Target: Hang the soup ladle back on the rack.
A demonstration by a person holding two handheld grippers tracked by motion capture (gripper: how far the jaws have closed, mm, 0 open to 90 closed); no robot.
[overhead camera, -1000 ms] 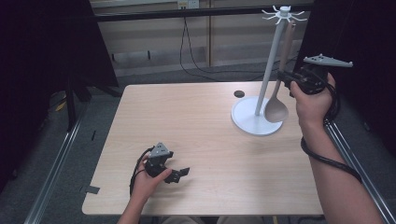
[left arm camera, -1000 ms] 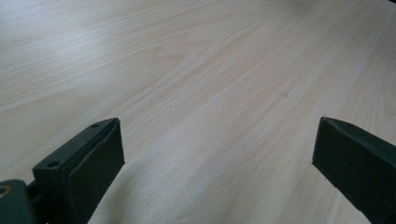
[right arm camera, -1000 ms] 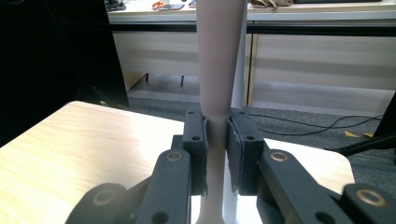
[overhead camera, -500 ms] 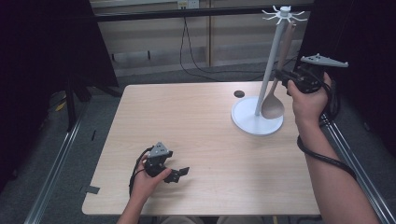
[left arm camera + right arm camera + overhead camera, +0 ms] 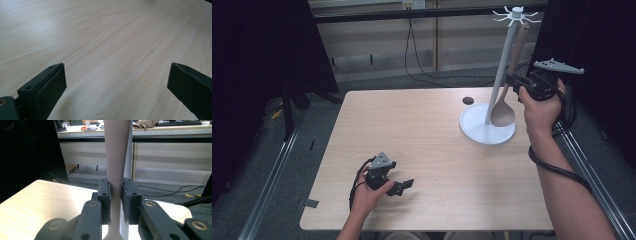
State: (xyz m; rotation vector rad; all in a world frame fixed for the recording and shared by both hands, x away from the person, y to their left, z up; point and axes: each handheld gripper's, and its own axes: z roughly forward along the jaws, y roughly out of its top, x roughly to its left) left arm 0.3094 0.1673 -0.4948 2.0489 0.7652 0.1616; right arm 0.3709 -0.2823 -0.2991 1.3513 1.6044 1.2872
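A white hook stand (image 5: 501, 75) rises from a round base (image 5: 477, 135) at the table's far right. A long wooden spoon (image 5: 503, 114) hangs upright beside the pole, bowl down just above the base. Its handle top reaches up near the hooks (image 5: 516, 14); whether it is hooked on I cannot tell. My right gripper (image 5: 513, 80) is shut on the spoon's handle (image 5: 117, 152) at mid-length, and both pads (image 5: 106, 195) press it, with the pole directly behind. My left gripper (image 5: 404, 186) rests on the table (image 5: 112, 37) near the front edge, jaws wide open, nothing between them.
A small black disc (image 5: 468, 100) lies on the table (image 5: 422, 130) just left of the stand's base. Metal rails run along both sides of the table, and cables hang behind its far edge.
My right gripper has shifted slightly left and up with the spoon, closer to the pole. The left gripper has stayed in place.
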